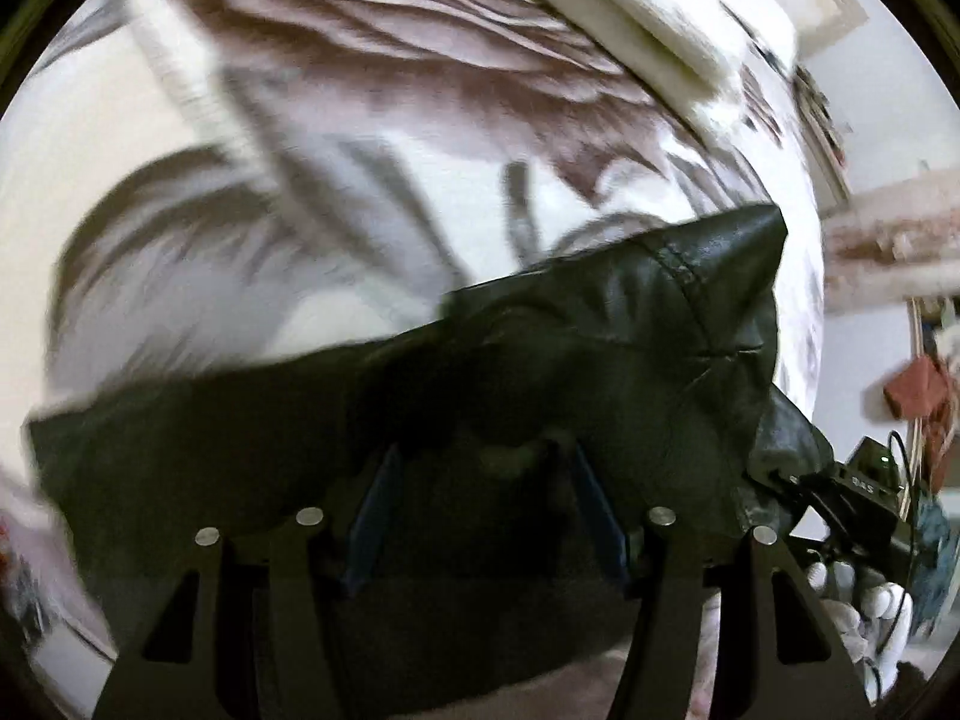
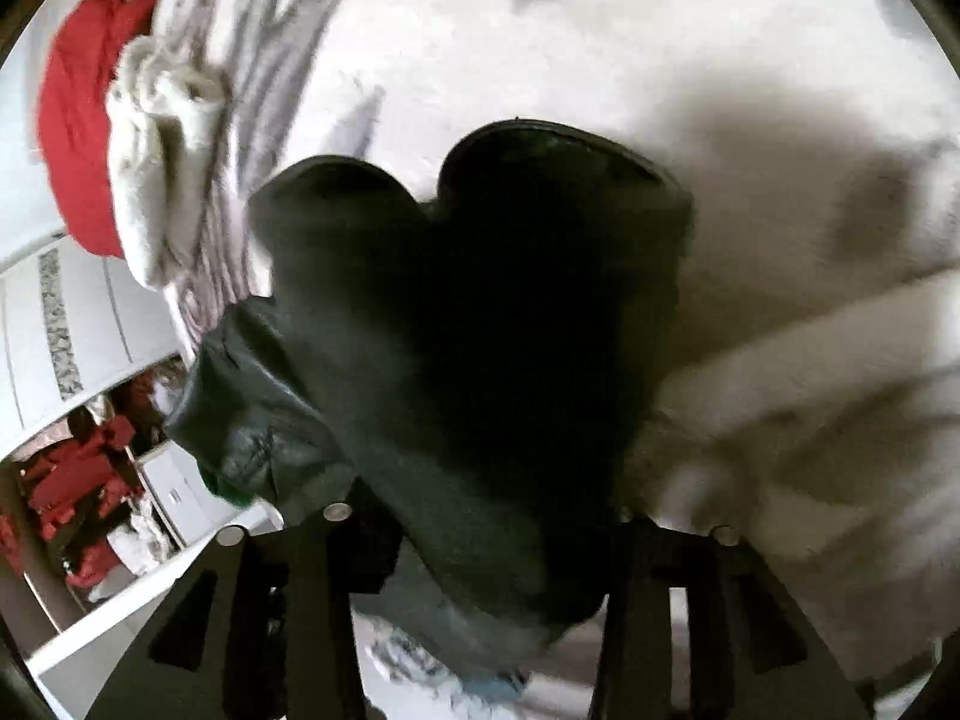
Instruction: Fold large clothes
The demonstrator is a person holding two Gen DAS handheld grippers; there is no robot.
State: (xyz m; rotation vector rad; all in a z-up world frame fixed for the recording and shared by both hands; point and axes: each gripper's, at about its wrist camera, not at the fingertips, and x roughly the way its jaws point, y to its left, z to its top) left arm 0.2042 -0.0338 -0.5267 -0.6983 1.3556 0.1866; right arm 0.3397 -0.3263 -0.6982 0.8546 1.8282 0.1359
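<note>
The black jacket (image 1: 600, 360) is gripped by the left claw (image 1: 486, 468) and right claw (image 2: 492, 516) above the bed (image 1: 360, 180); folding is judged unfinished.

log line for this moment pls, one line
stage: mid-fold | item: black leather garment over patterned bedspread | left gripper: garment between fingers, grip unclear | right gripper: same, grip unclear | aside: folded white towel

Two fisheye wrist views, each looking forward along its own fingers, very close above a black garment (image 1: 600, 360) on a patterned bedspread (image 1: 360, 150). Shared by both: garment (image 2: 480, 330), bedspread (image 2: 600, 60), folded cream towel (image 1: 630, 18) (image 2: 150, 180).
</note>
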